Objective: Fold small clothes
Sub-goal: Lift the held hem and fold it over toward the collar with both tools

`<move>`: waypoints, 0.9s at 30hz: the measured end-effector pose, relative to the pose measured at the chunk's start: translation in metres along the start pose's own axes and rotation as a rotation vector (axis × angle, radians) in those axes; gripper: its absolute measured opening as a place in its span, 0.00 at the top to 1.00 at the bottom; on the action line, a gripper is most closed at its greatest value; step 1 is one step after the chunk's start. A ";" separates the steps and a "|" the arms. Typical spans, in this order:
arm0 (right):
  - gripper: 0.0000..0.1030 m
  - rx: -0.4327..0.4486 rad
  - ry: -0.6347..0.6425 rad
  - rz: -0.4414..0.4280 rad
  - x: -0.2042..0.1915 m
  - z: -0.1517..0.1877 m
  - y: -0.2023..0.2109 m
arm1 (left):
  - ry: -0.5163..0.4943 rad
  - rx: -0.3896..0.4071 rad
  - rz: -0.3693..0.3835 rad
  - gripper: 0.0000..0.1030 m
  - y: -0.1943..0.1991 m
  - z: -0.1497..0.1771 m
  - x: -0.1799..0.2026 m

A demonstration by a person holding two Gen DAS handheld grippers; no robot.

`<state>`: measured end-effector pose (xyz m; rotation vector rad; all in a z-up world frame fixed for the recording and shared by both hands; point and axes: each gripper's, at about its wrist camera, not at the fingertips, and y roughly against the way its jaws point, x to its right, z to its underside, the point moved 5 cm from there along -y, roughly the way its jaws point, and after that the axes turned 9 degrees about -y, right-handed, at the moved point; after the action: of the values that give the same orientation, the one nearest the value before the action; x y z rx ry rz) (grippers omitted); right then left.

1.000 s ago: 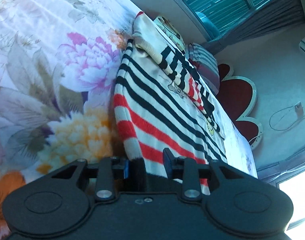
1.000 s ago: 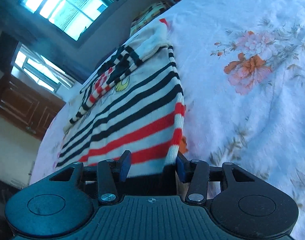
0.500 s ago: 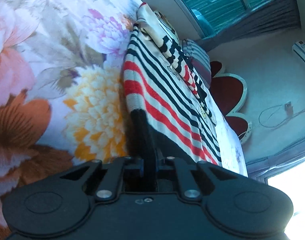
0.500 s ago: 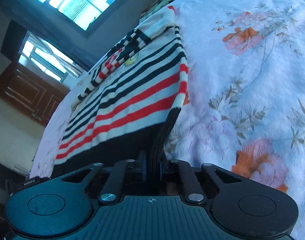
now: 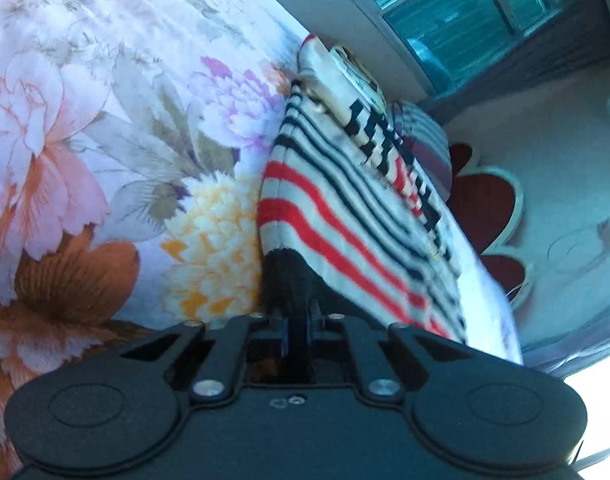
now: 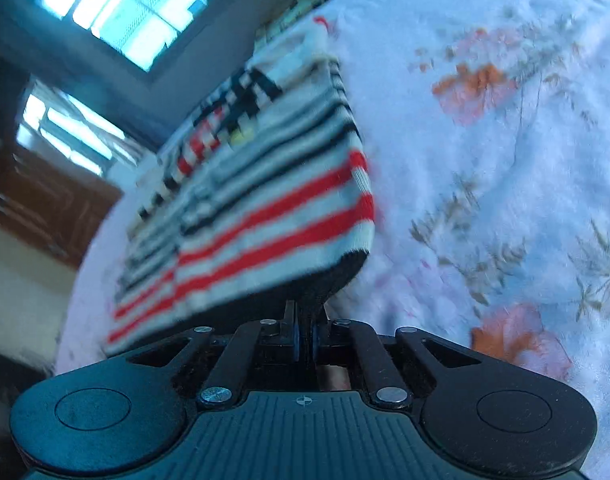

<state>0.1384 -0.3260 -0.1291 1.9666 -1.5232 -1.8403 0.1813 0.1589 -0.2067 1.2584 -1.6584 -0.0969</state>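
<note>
Both grippers pinching the sweater hem

The striped knit sweater [image 5: 345, 216] lies on the fuzzy floral bed [image 5: 105, 140]; left gripper [image 5: 296, 322] and right gripper [image 6: 303, 330] have jaws clamped on its black ribbed hem corners, open bedding either side.

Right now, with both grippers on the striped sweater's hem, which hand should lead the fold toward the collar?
Neither clearly; probably both together. The left gripper is shut on the dark hem at the striped sweater's left corner, the right gripper on the right corner, so lifting evenly should keep the hem straight.
</note>
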 end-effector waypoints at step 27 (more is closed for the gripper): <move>0.95 0.089 -0.018 -0.122 -0.096 -0.269 -0.141 | -0.106 0.085 0.012 0.94 -0.162 -0.231 0.065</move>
<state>0.4504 -0.3397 -0.0673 2.1321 -1.5488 -1.8711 0.4636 0.1449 -0.1460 1.3260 -1.7772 -0.0882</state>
